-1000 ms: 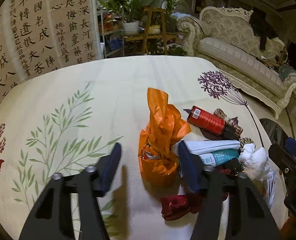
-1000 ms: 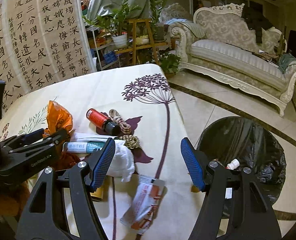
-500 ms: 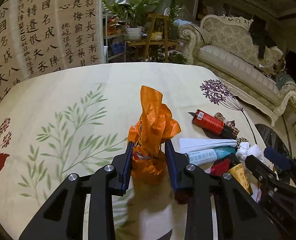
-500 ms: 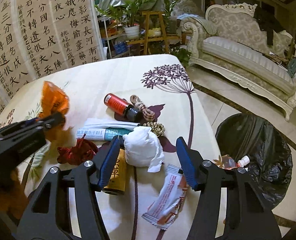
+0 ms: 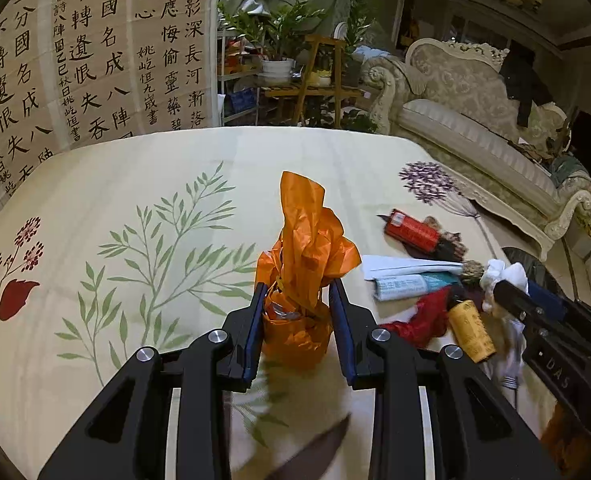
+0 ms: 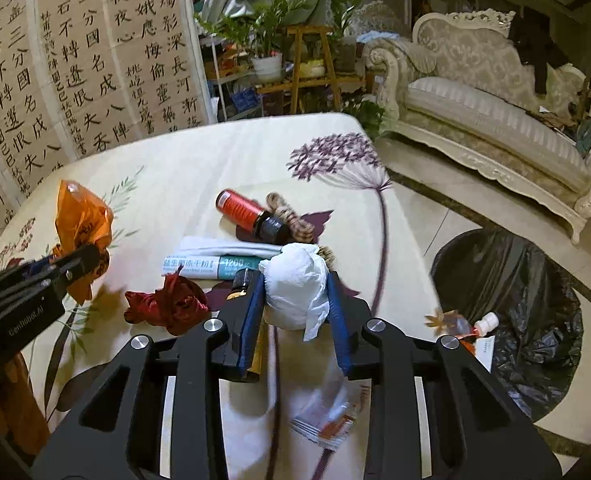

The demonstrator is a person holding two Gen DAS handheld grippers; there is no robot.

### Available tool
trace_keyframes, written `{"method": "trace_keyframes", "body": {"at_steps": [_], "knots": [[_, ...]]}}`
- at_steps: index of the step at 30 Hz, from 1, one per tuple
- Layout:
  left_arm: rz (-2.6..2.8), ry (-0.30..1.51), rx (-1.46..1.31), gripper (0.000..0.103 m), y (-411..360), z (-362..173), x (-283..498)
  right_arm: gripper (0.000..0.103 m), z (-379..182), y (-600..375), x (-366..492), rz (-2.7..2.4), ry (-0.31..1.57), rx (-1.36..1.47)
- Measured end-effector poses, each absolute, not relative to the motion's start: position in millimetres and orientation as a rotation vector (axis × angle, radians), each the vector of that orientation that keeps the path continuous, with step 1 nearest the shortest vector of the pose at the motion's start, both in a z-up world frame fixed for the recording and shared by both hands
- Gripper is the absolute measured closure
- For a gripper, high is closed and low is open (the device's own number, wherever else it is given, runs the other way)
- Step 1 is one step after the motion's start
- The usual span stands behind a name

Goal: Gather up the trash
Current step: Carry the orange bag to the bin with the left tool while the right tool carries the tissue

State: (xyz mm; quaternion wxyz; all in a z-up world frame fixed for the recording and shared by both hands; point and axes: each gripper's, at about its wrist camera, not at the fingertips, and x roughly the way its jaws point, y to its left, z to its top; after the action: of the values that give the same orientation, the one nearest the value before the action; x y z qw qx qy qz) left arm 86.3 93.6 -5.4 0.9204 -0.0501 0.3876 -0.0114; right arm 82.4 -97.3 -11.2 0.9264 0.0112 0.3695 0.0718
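The left gripper [image 5: 297, 312] is clamped on the crumpled orange plastic bundle [image 5: 301, 276], apparently just clear of the floral tablecloth [image 5: 135, 184]. Rightward, the right gripper [image 6: 295, 300] has just been closing, pinching the white tissue wad [image 6: 293, 288]. Both pickups look made; next, probably, a carry to the black-lined bin [image 6: 535, 280].

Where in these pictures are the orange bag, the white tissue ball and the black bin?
orange bag [image 5: 299, 328]: left wrist view, its round lower bulge.
white tissue ball [image 6: 293, 284]: right wrist view, its crumpled front.
black bin [image 6: 535, 280]: right wrist view, its liner's far wall.
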Motion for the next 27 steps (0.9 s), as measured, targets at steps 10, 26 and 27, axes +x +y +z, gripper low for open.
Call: {"method": "trace_keyframes", "body": {"at_steps": [10, 26, 27], "knots": [[-0.15, 0.77, -0.06, 0.071, 31, 6, 68, 0.073, -3, -175, 57, -0.003, 0.722, 0.084], [-0.348, 0.755, 0.077, 0.071, -95, -5, 63, 0.073, -27, -273, 29, -0.171, 0.734, 0.158], [-0.353, 0.757, 0.088, 0.071, -102, -7, 66, 0.073, -28, -276, 29, -0.176, 0.734, 0.159]]}}
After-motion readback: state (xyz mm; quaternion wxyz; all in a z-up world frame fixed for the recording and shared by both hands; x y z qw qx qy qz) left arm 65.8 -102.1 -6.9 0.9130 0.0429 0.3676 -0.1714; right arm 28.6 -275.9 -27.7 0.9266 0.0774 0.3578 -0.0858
